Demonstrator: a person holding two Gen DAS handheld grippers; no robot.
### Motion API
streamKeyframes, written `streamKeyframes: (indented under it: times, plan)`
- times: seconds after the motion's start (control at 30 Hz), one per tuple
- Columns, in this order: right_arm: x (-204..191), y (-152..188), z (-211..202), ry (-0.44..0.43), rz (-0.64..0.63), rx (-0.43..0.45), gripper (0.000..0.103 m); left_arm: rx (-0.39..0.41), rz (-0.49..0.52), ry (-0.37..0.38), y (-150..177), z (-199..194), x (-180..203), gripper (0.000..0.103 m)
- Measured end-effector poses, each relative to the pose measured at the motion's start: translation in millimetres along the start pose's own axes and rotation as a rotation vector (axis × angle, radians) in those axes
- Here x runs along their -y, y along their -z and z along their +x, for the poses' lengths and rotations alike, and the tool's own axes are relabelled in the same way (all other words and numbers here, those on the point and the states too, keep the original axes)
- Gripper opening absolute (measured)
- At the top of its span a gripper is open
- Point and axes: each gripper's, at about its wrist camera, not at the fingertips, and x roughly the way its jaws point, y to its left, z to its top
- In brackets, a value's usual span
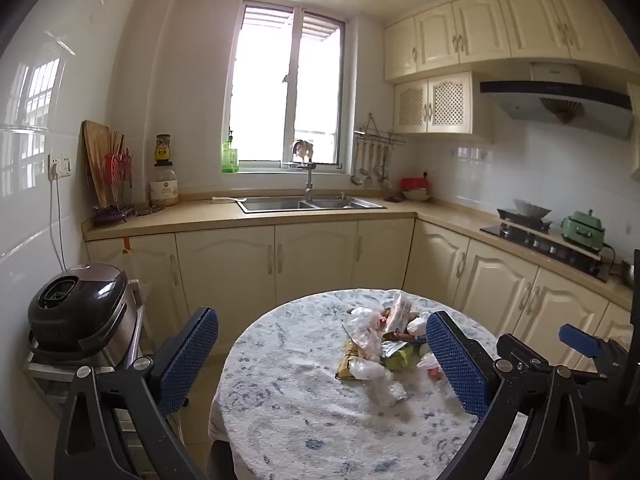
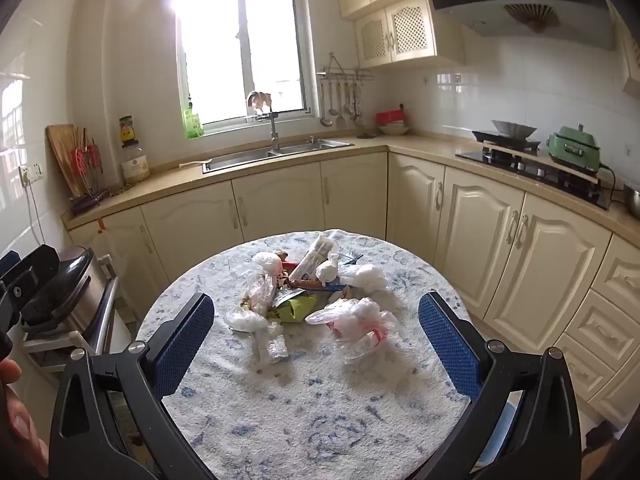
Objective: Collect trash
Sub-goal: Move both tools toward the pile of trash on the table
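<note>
Crinkly clear plastic is most of what's on the round table [image 2: 240, 420], so basically nothing has been collected yet as far as I can tell.

Going left to right: off the left edge of the table sits a dark rice cooker [image 1: 76, 312] on a metal rack, not part of the job. The left gripper [image 1: 322, 364] hangs over the near left side of the table with its blue pads spread wide and nothing between them. It's short of the trash pile [image 2: 308, 292], which from its camera sits right of centre on the far half of the tablecloth.

The pile itself: on the left a knotted clear bag [image 2: 260, 284], with a flattened scrap of clear film [image 2: 272, 344] trailing toward the near side. In the middle a green snack wrapper [image 2: 298, 308] and a white printed packet [image 2: 316, 256] propped up behind it. On the right a crumpled white bag [image 2: 366, 276] at the far side and a clear bag with red print [image 2: 356, 324] nearer.

The right gripper [image 2: 316, 344] is also wide open and empty, lined up with the pile from the near side but not touching anything.

I can't see a bin or collection bag in either view, so where it all goes is unclear. My read: this is the very start, every piece still left to grab.
</note>
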Motion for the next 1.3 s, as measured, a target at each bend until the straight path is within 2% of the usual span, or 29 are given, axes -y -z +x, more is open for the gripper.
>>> streamKeyframes:
  times: [0.4, 0.7, 1.03, 1.3]
  plan:
    - [11.4, -6.8, 0.8, 0.006, -0.006, 0.010, 0.103, -0.002, 0.000, 0.023, -1.0, 8.6, 11.6, 0.102]
    - [16.6, -2.8, 11.5, 0.007, -0.006, 0.002, 0.103, -0.021, -0.001, 0.041, 6.7, 29.3, 13.3, 0.102]
    - [31.1, 13.5, 49.0, 0.029, -0.015, -0.072, 0.103, -0.137, -0.004, 0.062, 23.6, 85.5, 22.1, 0.102]
    - [56.3, 39.7, 99.9, 0.063, -0.005, -0.201, 0.103, -0.262, 0.021, 0.067, 47.0, 143.4, 35.0, 0.102]
